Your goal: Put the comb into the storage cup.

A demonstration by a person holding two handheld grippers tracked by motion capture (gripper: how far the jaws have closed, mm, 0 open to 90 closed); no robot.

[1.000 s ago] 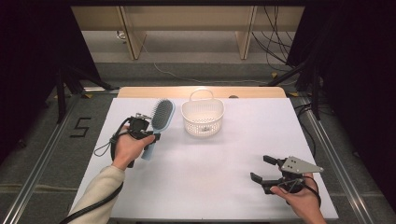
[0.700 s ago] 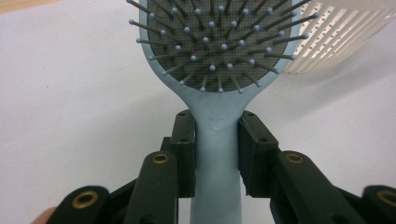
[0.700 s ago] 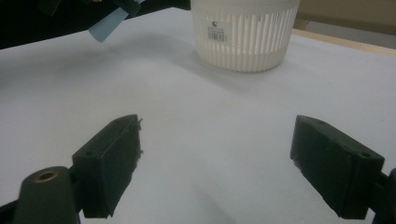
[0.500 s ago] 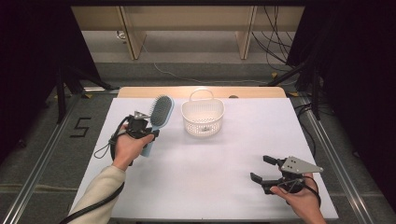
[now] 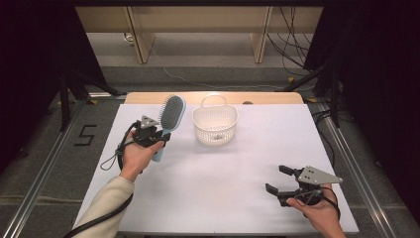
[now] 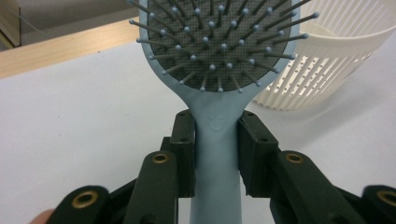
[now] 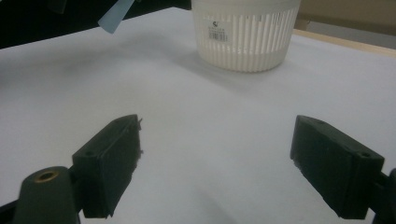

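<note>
A light blue hairbrush (image 5: 170, 118) with a dark bristle pad is held up over the table's left half. My left gripper (image 5: 157, 135) is shut on its handle (image 6: 216, 158), both pads pressed against the sides just below the head. The brush head (image 6: 219, 42) points toward a white slatted basket (image 5: 215, 125) with a handle, which stands on the white table (image 5: 223, 173) at the centre back. In the left gripper view the basket (image 6: 317, 60) sits just to the right of the brush. My right gripper (image 5: 278, 181) hovers low near the front right, open, jaws wide and nothing between them (image 7: 217, 163).
The basket (image 7: 245, 32) stands ahead in the right gripper view, with the tip of the brush handle (image 7: 114, 16) to its left. A wooden strip (image 5: 213, 97) borders the table's far edge. Metal rails and cables run beside the table on the floor.
</note>
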